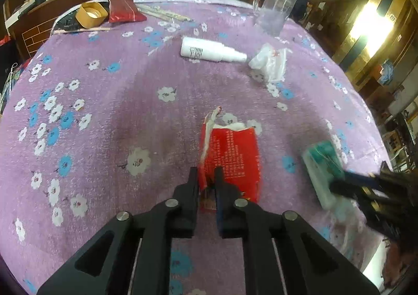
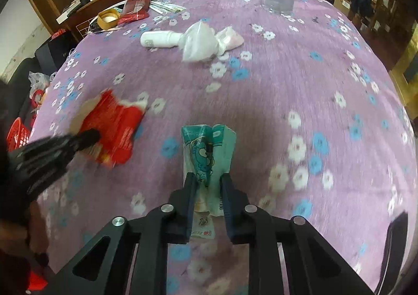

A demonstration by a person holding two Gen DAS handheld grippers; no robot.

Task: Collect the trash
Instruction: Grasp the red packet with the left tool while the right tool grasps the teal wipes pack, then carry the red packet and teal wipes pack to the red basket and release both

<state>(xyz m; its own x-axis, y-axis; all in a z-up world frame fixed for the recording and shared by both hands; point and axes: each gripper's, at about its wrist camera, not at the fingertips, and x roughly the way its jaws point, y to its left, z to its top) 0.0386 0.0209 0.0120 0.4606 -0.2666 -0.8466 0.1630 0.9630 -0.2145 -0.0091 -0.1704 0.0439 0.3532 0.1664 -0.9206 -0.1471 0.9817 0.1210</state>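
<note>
Trash is in hand on both sides: left tongs (image 1: 206,177) are closed on the torn red packet (image 1: 230,156), right tongs (image 2: 208,182) closed on the teal packet (image 2: 209,153), both over the desk (image 1: 104,112). Next, likely carrying them to a bin; crumpled plastic (image 2: 201,42) remains.

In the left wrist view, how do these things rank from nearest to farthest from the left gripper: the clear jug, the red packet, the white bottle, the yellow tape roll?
1. red packet: clamped in the left gripper, at centre.
2. white bottle: lying on its side, mid-table, slightly right.
3. clear jug and yellow tape roll: both at the far edge, jug right, roll left; too close to rank.
</note>
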